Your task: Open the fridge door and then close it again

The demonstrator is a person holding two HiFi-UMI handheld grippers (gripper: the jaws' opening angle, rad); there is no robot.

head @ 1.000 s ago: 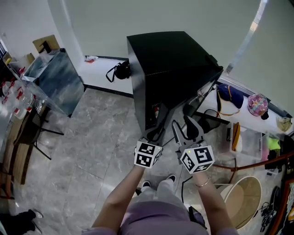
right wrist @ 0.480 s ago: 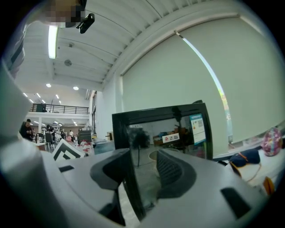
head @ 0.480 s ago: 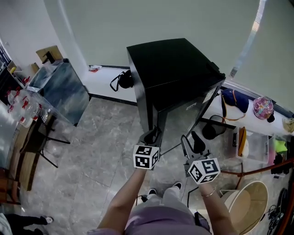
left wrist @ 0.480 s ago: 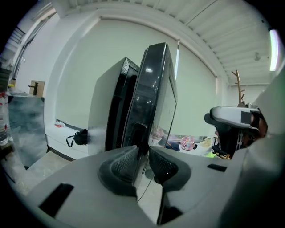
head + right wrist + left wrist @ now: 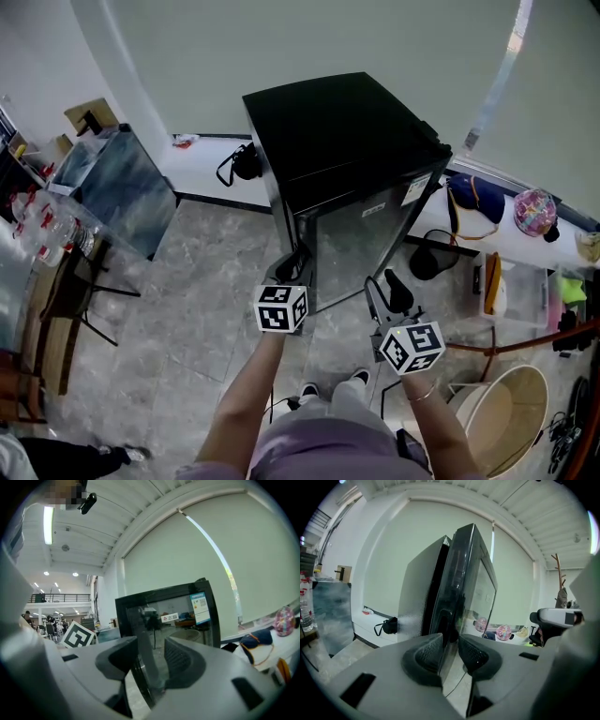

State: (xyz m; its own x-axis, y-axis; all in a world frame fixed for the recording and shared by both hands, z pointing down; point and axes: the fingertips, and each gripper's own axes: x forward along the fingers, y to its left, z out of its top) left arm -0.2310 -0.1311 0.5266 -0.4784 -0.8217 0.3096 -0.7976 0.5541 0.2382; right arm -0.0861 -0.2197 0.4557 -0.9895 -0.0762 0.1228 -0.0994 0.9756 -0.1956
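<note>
**Black fridge door's edge stood between the left jaws**

Black and mirror-fronted, the fridge (image 5: 337, 122) stood on the grey stone floor (image 5: 187, 319) against the pale wall. Its glass door (image 5: 361, 244) was nearly shut. In the left gripper view a narrow dark gap showed between the door (image 5: 464, 588) and the side of the cabinet.

The left gripper (image 5: 298, 267) was at the door's free vertical edge, low on the left corner as the head view showed it. Its jaws straddled that edge. In its own view the left gripper (image 5: 449, 651) had one ribbed pad (image 5: 427, 653) on the cabinet side of the edge and the other on the glass front. The jaws had just been opening with the edge between them, and the pads stood off it on both sides rather than pinching it.

The right gripper (image 5: 384, 286) hung in front of the door's lower part, near the glass but apart from it. In the right gripper view the right gripper (image 5: 152, 663) had its jaws parted with nothing between them. Beyond them were the reflective door (image 5: 178, 620) and a blue-and-white label (image 5: 200, 606) at its upper corner.

A black bag (image 5: 246, 164) lay on the white ledge (image 5: 202, 155) behind the fridge's left side.
</note>
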